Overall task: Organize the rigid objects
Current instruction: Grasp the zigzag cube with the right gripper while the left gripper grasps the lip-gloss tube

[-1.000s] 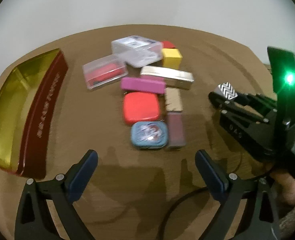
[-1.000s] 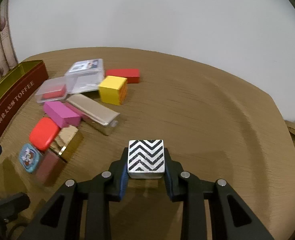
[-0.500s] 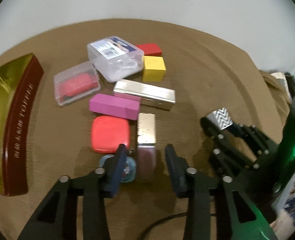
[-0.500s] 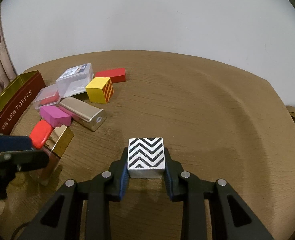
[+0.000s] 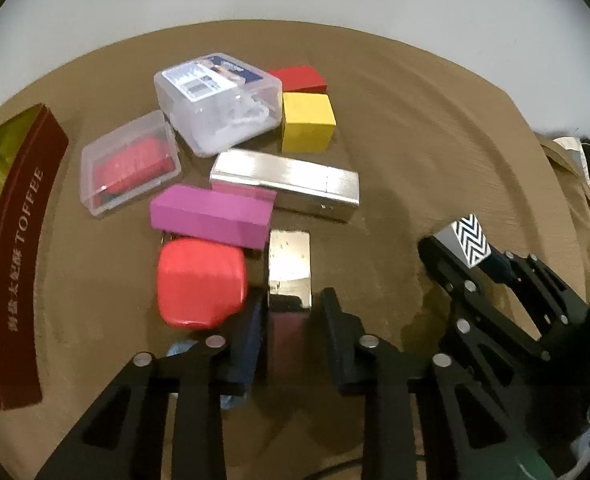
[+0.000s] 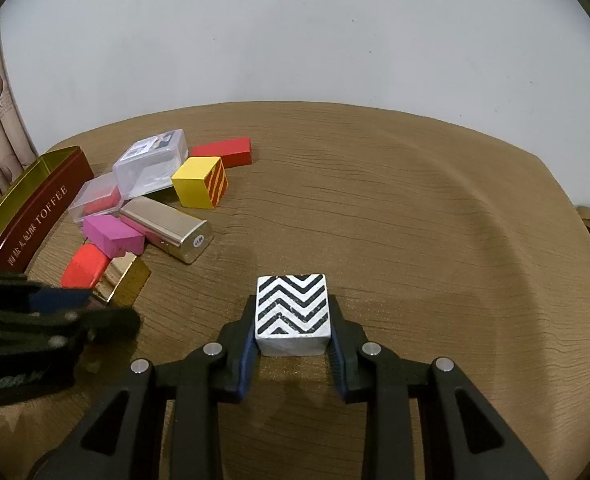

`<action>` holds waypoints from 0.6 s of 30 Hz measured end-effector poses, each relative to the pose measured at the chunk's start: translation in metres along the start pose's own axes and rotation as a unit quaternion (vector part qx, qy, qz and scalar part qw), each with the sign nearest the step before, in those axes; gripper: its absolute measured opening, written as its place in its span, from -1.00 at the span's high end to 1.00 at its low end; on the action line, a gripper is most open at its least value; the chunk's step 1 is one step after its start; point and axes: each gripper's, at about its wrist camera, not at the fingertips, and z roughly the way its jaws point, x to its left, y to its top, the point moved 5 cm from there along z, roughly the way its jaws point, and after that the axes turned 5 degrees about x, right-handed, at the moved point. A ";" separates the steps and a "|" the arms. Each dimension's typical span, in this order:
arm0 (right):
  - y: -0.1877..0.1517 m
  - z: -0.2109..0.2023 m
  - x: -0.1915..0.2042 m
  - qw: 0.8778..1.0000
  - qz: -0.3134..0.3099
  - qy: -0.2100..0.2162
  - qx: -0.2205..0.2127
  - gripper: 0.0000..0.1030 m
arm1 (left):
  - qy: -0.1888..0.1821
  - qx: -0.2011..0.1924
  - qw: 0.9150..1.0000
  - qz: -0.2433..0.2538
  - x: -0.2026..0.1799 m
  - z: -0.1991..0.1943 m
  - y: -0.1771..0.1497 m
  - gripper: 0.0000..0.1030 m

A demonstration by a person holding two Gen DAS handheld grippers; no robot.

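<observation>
My left gripper points down over the cluster, its jaws closing around a maroon box; a thin gap still shows at the right pad. The maroon box lies end to end with a mirrored gold box. My right gripper is shut on a black-and-white zigzag cube just above the table; the left wrist view shows that cube at the right. A blue tin is mostly hidden under my left finger.
Around the maroon box lie a red rounded case, a magenta block, a silver bar, a yellow cube, a red block and two clear plastic boxes. An open toffee tin stands at the left.
My left gripper came forward and down over the cluster, and its jaws went from wide open to almost closed around the maroon box. The right gripper kept still with the zigzag cube.
</observation>
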 end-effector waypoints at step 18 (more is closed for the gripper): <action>-0.001 -0.001 0.004 1.000 -0.008 -0.013 0.001 0.41 | 0.024 -0.050 0.998 0.034 -0.014 -0.035 -0.004 0.67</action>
